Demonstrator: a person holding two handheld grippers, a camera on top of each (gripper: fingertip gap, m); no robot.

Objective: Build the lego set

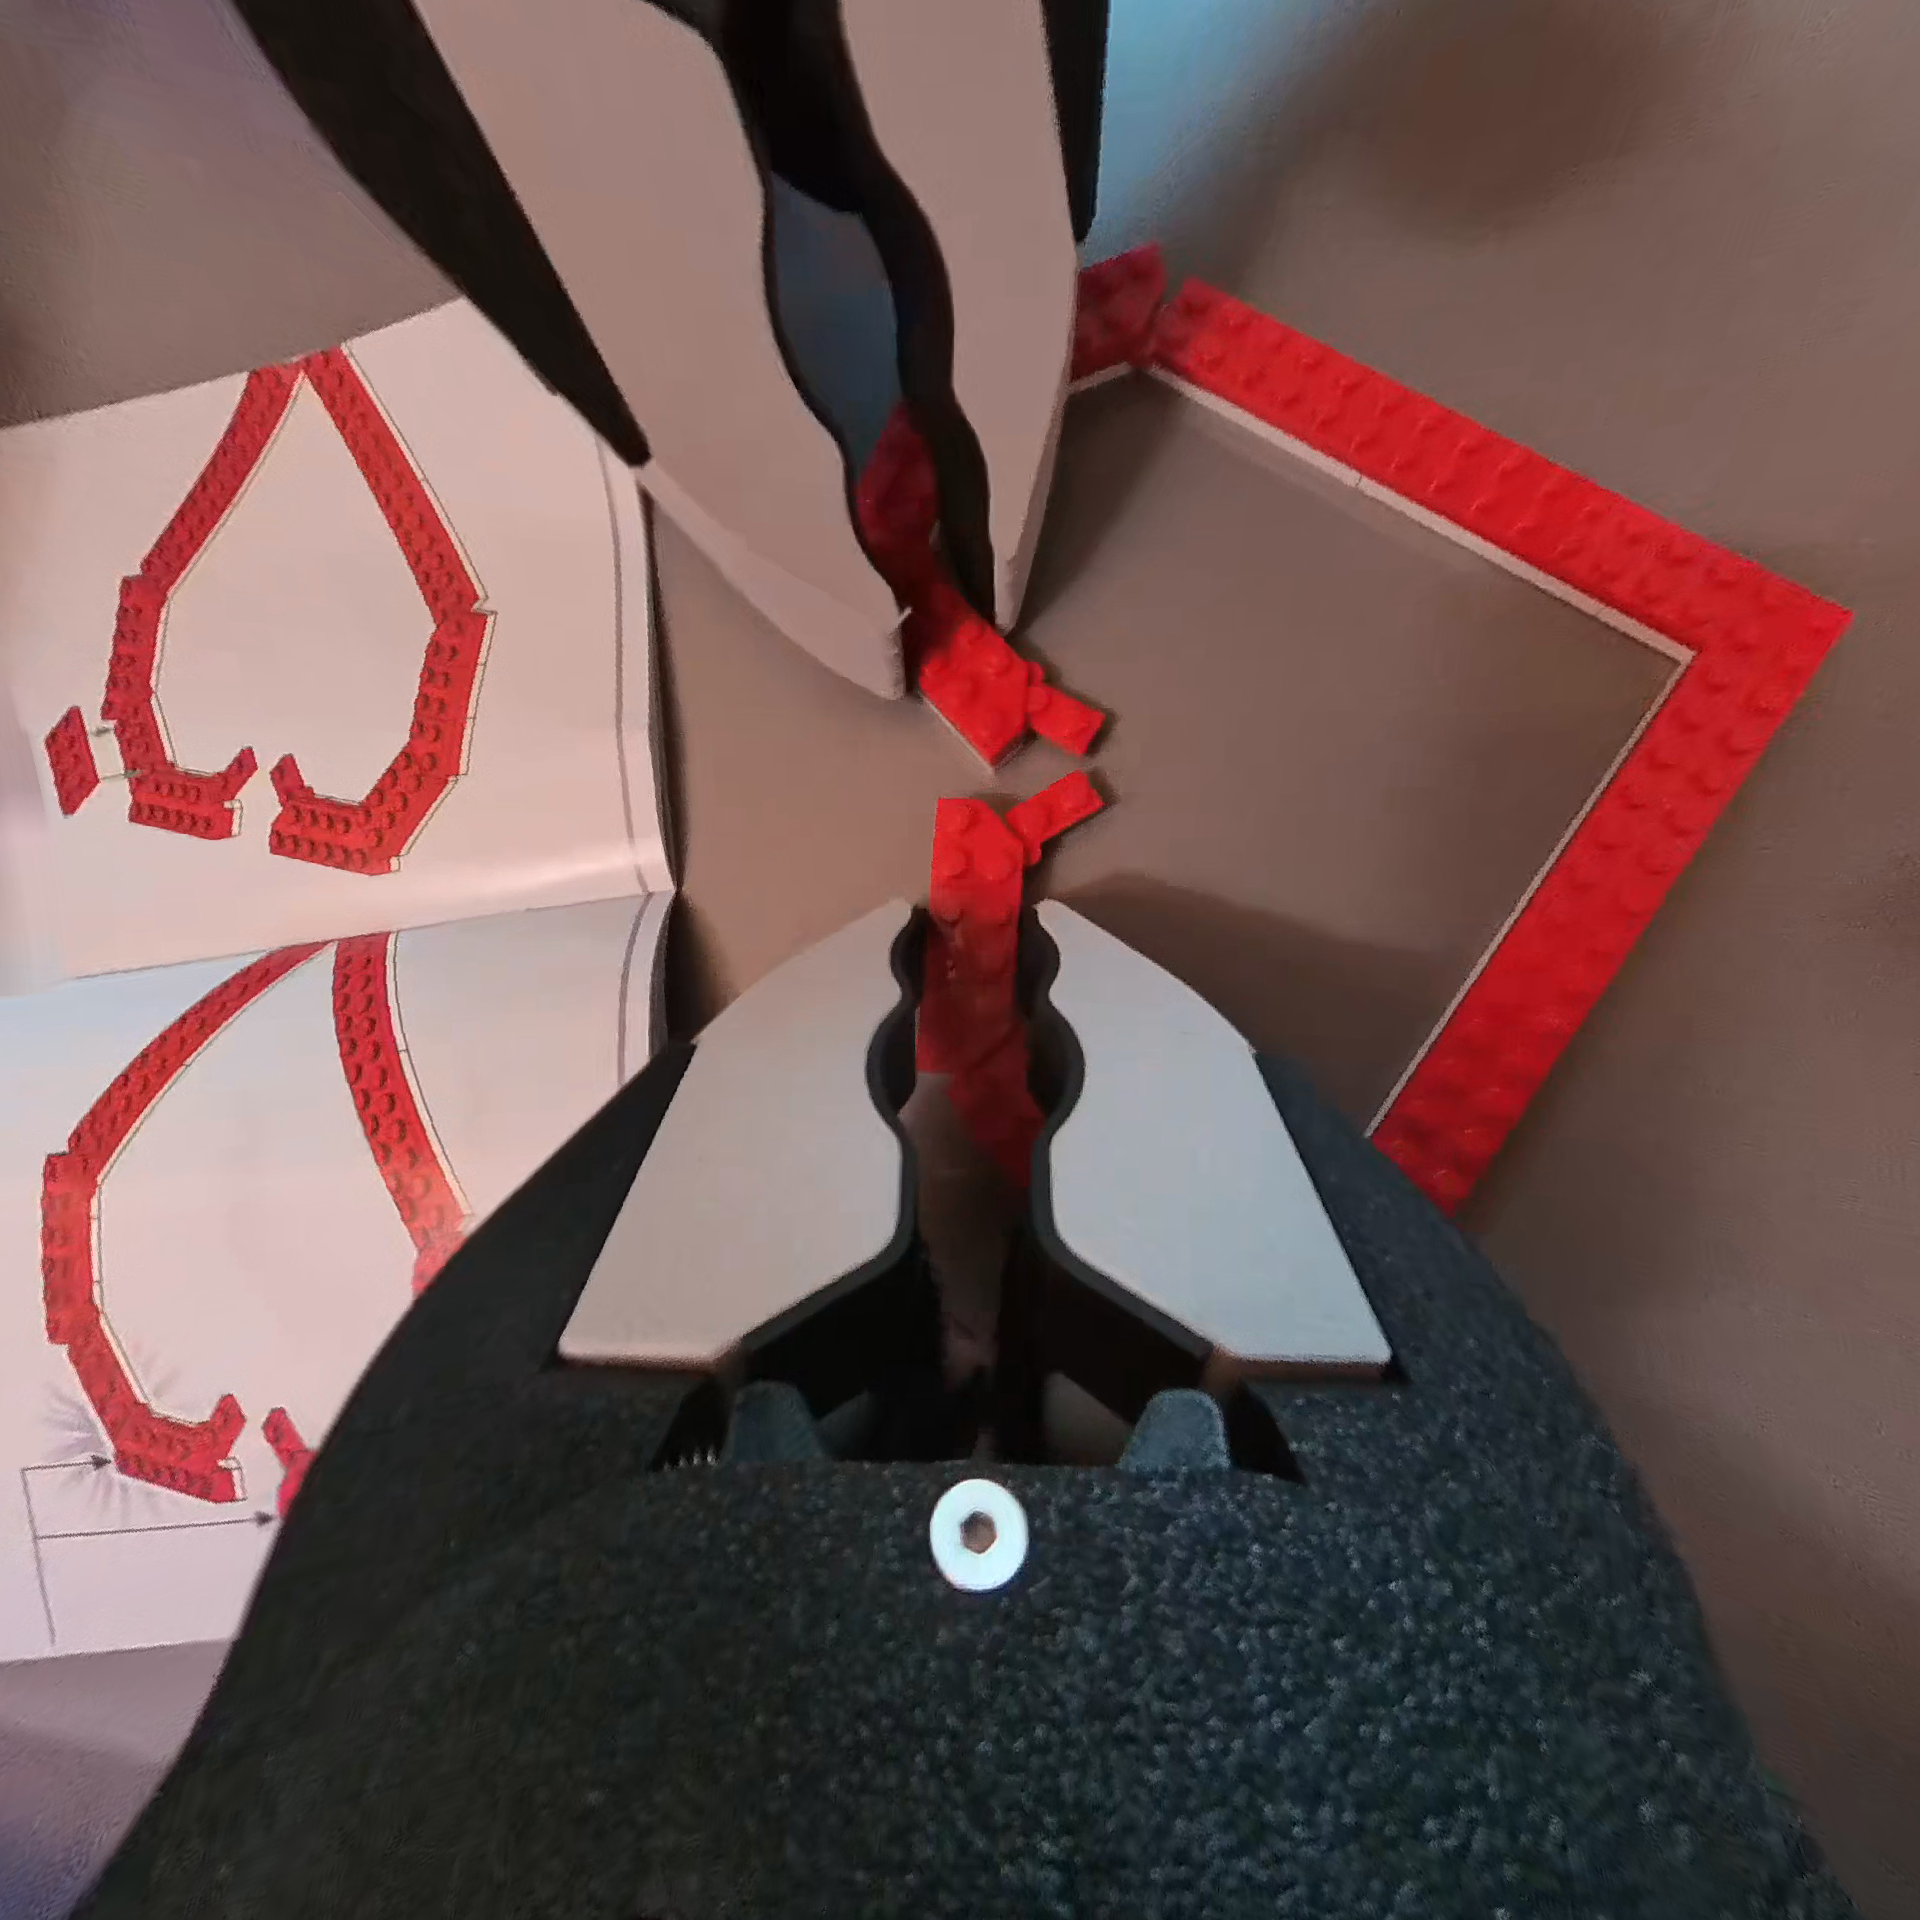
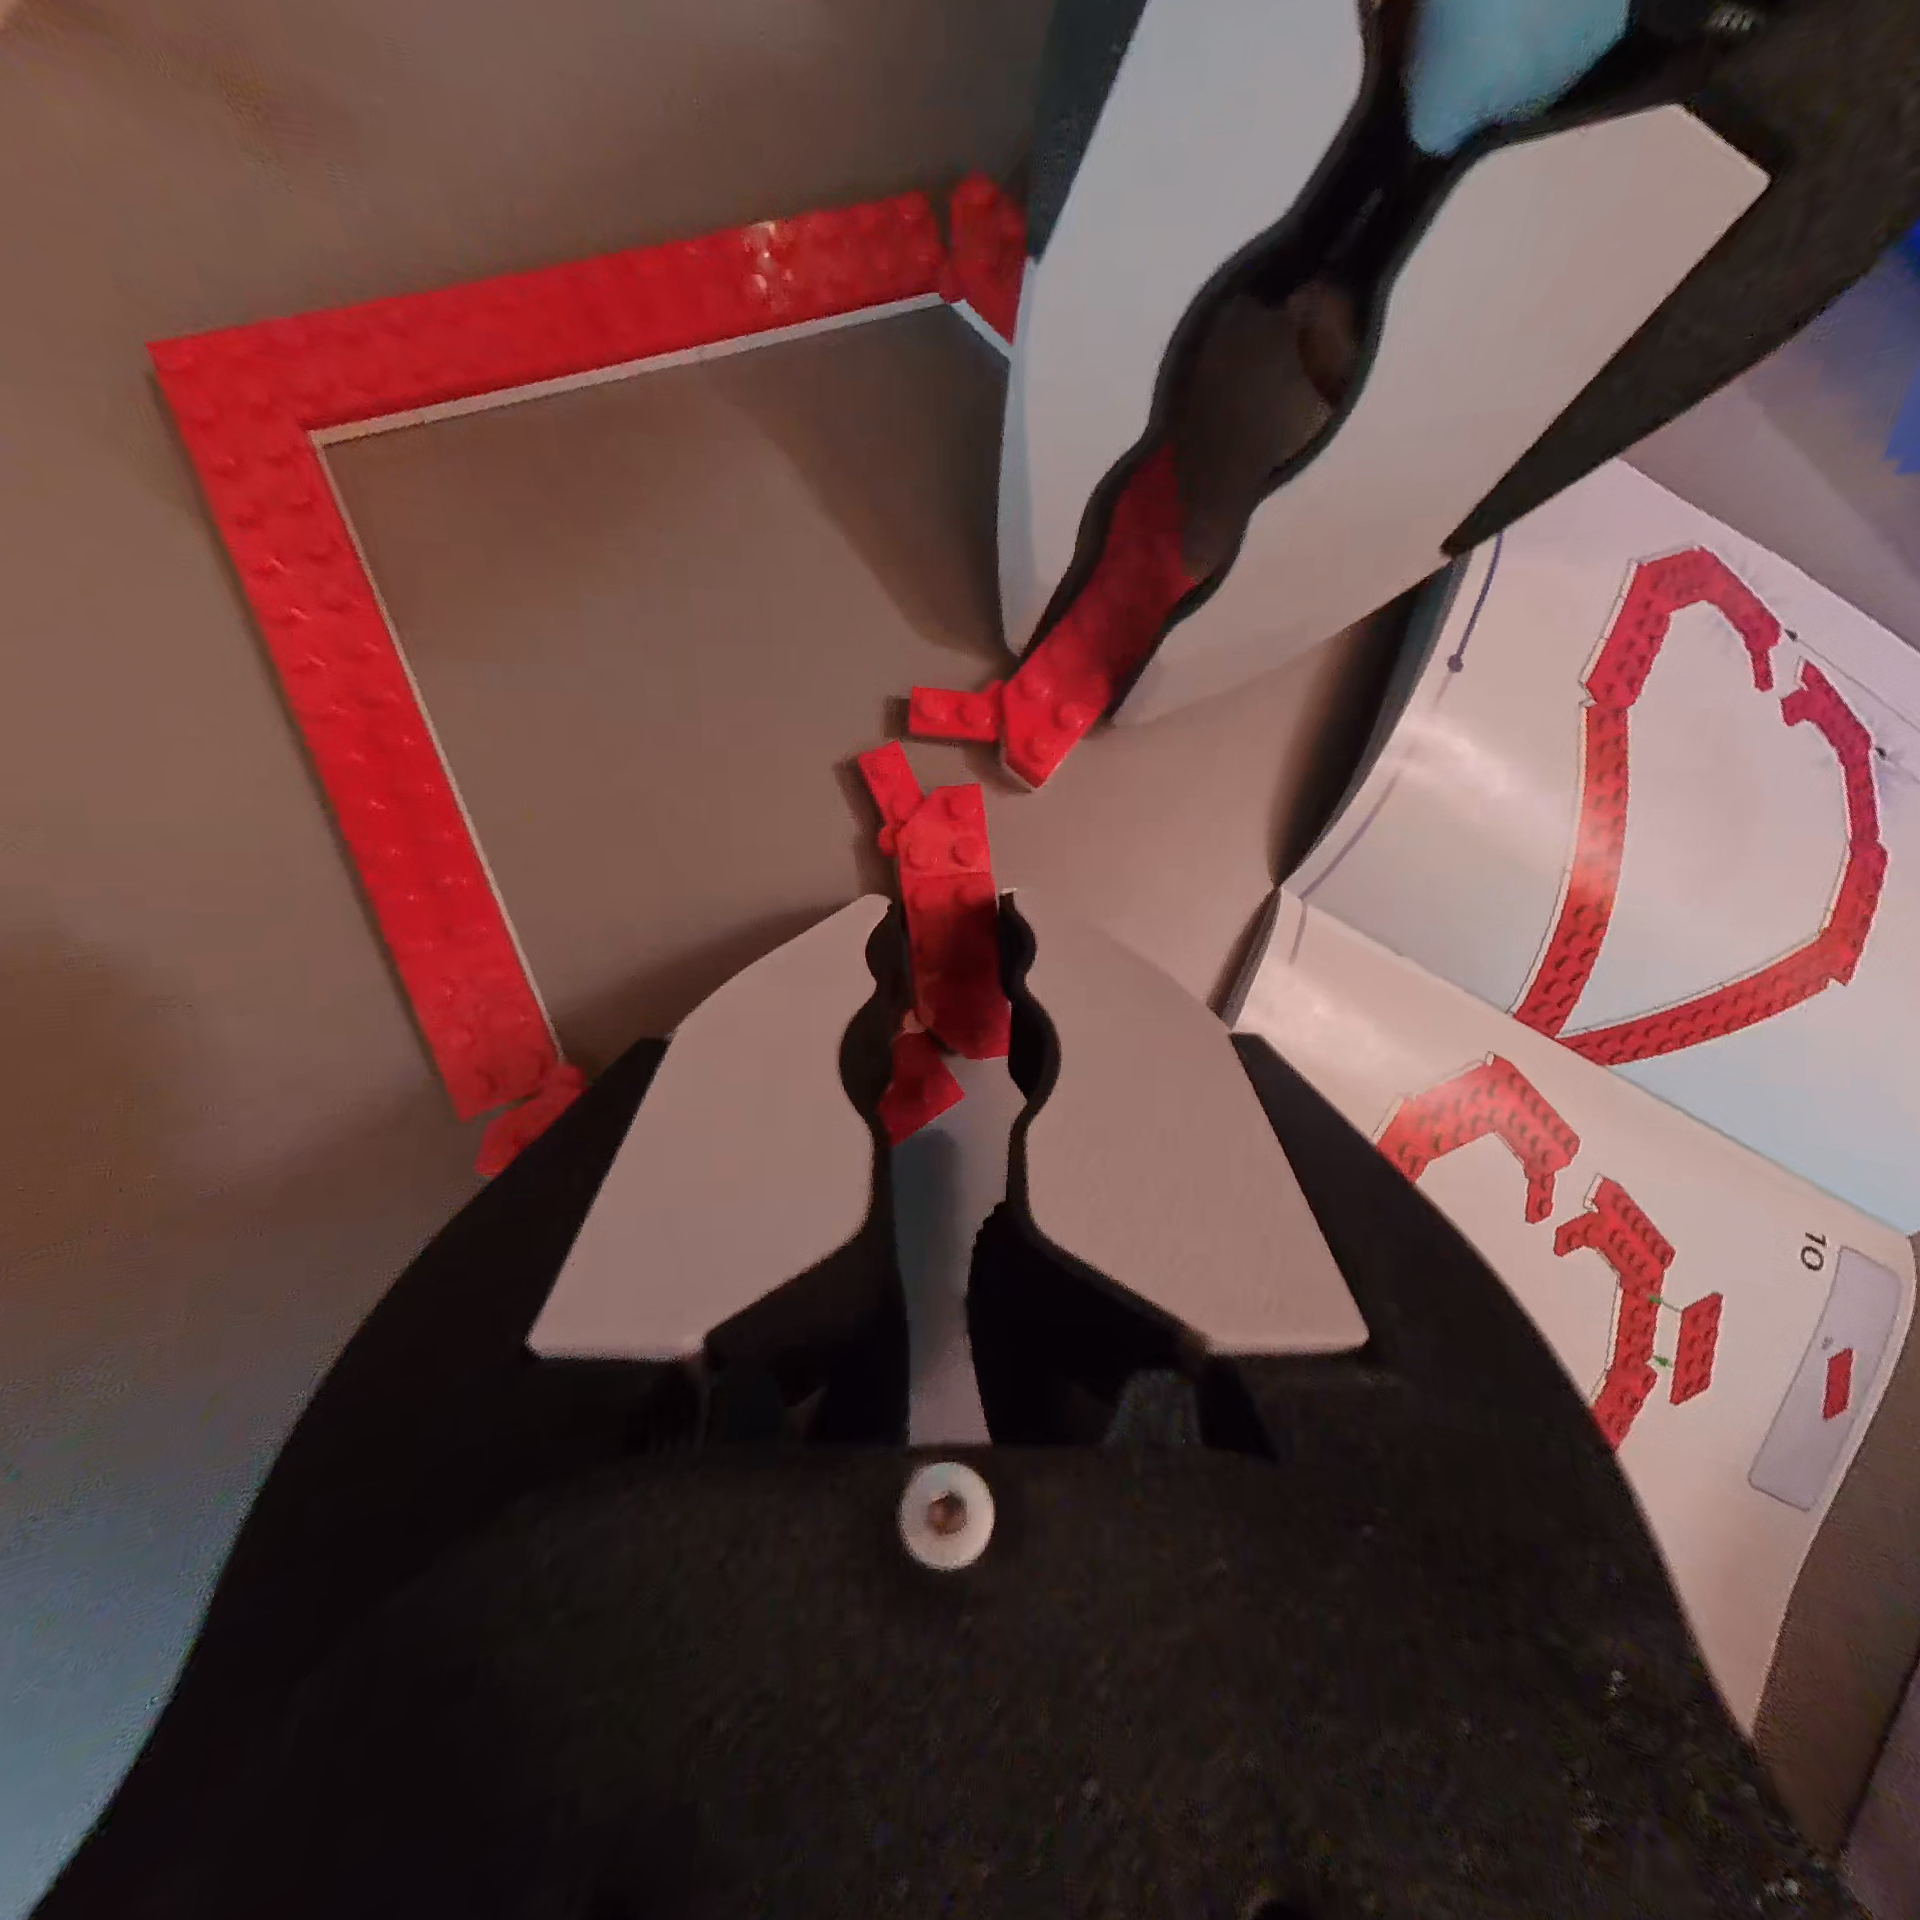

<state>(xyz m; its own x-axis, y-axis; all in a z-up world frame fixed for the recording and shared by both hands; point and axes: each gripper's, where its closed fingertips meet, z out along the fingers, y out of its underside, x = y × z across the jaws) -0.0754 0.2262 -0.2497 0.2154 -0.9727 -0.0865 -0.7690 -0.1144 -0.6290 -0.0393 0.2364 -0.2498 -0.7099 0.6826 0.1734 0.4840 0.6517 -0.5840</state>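
A red Lego heart outline lies on the brown table, its long angled side [image 1: 1558, 582] [image 2: 312, 499] to one side. Its two loose ends face each other across a small gap. My left gripper [image 1: 971, 914] is shut on the near end strip [image 1: 977, 852], which carries a small hinge plate [image 1: 1060, 805]. My right gripper [image 1: 956, 634] comes in from the top, shut on the other end strip [image 1: 977, 675]. In the right wrist view my right gripper [image 2: 943, 902] holds its end strip [image 2: 945, 831], and the left gripper [image 2: 1070, 681] holds the opposite end [image 2: 1049, 707].
An open instruction booklet [image 1: 312, 623] [image 2: 1558, 831] with red heart drawings lies flat beside the build, next to both grippers. Bare brown table [image 1: 1299, 779] shows inside the red outline. My right fingertips sit around 5 cm from my left ones.
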